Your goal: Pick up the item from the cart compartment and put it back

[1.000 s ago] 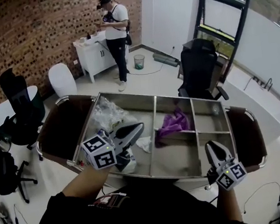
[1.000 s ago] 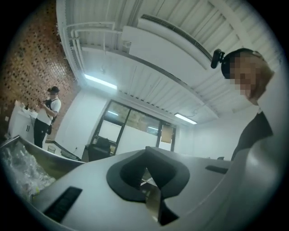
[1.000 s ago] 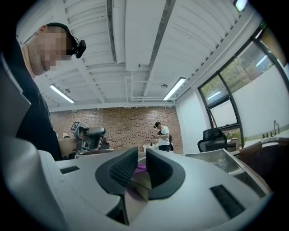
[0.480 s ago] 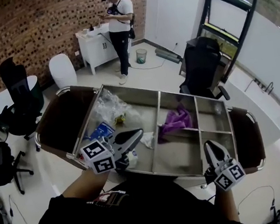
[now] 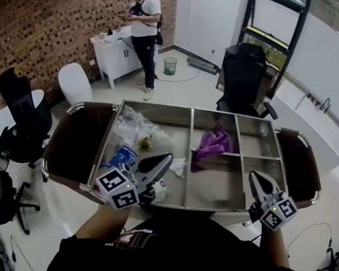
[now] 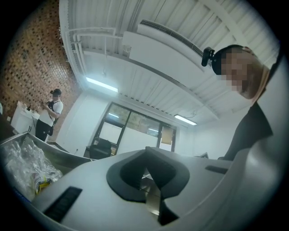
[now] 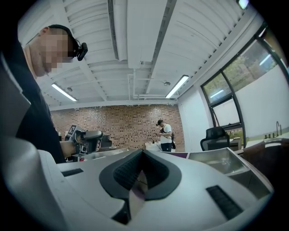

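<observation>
Two grey moulded grippers, each with jaws pressed together on nothing. The left gripper (image 5: 167, 159) hangs over the near edge of the left compartment of the brushed-steel cart (image 5: 220, 184), and the right gripper (image 5: 256, 178) sits at its near right rim. A soft, crumpled purple cloth (image 5: 210, 145) lies in the middle rear compartment; a flat blue packet (image 5: 120, 157) and crinkled clear plastic (image 5: 133, 128) lie in the left one

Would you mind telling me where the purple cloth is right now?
In the head view, the purple cloth lies in the cart's middle section toward its far side, right of the clear plastic bags.
</observation>
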`<state>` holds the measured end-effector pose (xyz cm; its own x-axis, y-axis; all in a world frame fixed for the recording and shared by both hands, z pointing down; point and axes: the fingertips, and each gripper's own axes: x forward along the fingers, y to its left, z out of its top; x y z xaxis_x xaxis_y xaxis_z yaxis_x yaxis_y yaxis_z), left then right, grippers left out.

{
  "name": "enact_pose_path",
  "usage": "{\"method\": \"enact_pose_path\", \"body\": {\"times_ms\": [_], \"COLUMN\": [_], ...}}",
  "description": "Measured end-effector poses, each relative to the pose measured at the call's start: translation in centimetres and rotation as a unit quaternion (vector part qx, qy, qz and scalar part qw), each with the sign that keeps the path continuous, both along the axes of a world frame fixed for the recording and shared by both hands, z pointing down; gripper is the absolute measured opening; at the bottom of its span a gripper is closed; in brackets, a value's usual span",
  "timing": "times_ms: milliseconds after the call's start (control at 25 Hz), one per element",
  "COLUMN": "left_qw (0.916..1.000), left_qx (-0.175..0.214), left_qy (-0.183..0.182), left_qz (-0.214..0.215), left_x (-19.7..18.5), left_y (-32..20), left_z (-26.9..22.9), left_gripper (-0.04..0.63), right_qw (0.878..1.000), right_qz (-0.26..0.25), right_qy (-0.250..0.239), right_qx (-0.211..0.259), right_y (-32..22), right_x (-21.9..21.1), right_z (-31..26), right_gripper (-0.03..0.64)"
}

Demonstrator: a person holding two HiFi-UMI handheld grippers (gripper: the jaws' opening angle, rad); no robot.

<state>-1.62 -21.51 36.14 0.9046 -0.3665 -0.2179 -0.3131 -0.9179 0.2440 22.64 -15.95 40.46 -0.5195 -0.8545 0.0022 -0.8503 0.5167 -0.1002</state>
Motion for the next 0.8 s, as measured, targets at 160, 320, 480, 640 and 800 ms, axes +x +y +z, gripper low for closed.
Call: {"method": "enact_pose_path", "body": {"times_ms": [160,320,480,640,800], "left_qw": [1.0,0.9999,0.9999,0.9999,0.9999], "left_qx": [-0.006,-0.008,-0.007,-0.007,-0.005], "left_qy": [0.0,0.0,-0.002,-0.003,-0.006], "left_qz": [0.006,0.009,0.01,0.011,0.012], "left_x": [0.23,0.4,0.42,0.5,0.65], "left_y": [0.14,0.16,0.2,0.27,0.36], "left_z": [0.2,0.33,0.28,0.35,0.27], "left_gripper": [0.005,0.005,0.005,0.005,0.005], "right_qw": [1.0,1.0,1.0,1.0,1.0], "right_qz": [-0.005,-0.007,-0.011,-0.016,-0.019], "right_qy": [0.007,0.01,0.011,0.013,0.015], "right_qx": [0.002,0.003,0.003,0.003,0.003], "right_y": [0.16,0.16,0.21,0.19,0.18], "right_x": [-0.38,-0.36,-0.51,-0.69,-0.66], "right_z": [0.06,0.11,0.12,0.19,0.13], "right_gripper": [0.003,0.003,0.003,0.003,0.003]}}
